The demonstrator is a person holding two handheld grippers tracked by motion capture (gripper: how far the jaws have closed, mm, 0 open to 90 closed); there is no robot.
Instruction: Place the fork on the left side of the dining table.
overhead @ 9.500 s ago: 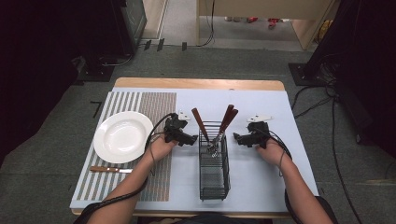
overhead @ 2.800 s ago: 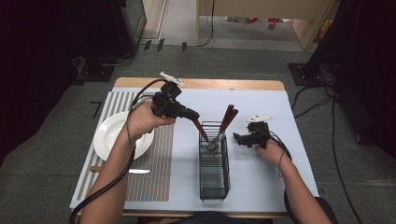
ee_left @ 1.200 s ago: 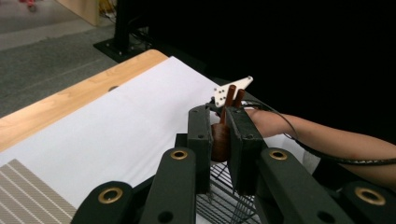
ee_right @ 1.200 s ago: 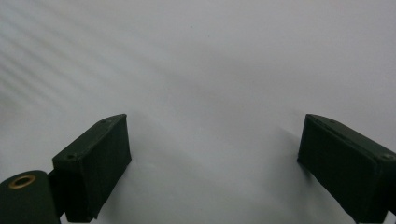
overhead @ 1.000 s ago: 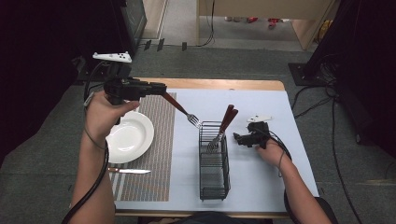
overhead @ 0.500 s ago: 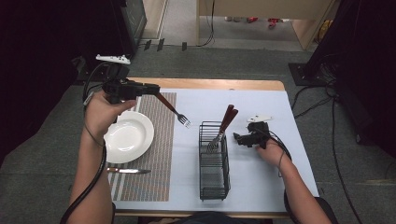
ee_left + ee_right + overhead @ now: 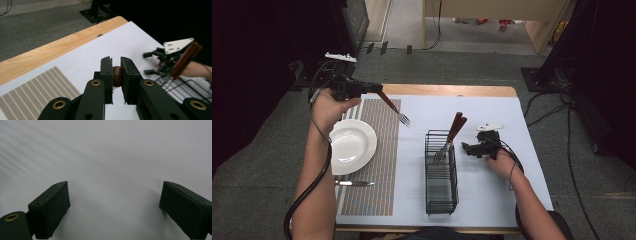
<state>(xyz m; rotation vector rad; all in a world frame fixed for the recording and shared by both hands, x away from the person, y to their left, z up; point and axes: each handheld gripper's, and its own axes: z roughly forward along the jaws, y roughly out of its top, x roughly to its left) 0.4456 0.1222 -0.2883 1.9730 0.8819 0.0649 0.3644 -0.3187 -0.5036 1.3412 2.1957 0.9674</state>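
Tabletop, wood edge at the far side, covered w/ a white sheet; a striped placemat lies on its left part. On the mat's left edge sits a white plate, and near the person's side of it a table knife lies flat.

Center: a black wire basket stands upright on the white sheet, just right of the mat. Brown-handled cutlery leans in its far end, handles tilted up and to the right, fork tines down inside the wire.

Left tool, held high over the far-left corner in the person's left hand, is clenched on the brown handle of a fork. The fork slants down and rightward from the jaws, tines hanging in the air over the mat's far right edge, touching nothing. In the left gripper view the two black jaws stand nearly together w/ the rounded handle end pinched between them.

Right tool rests low on the tabletop just right of the basket, held by the right hand. Its jaws are spread wide, nothing between them; right gripper view shows the pads well apart over bare white surface.
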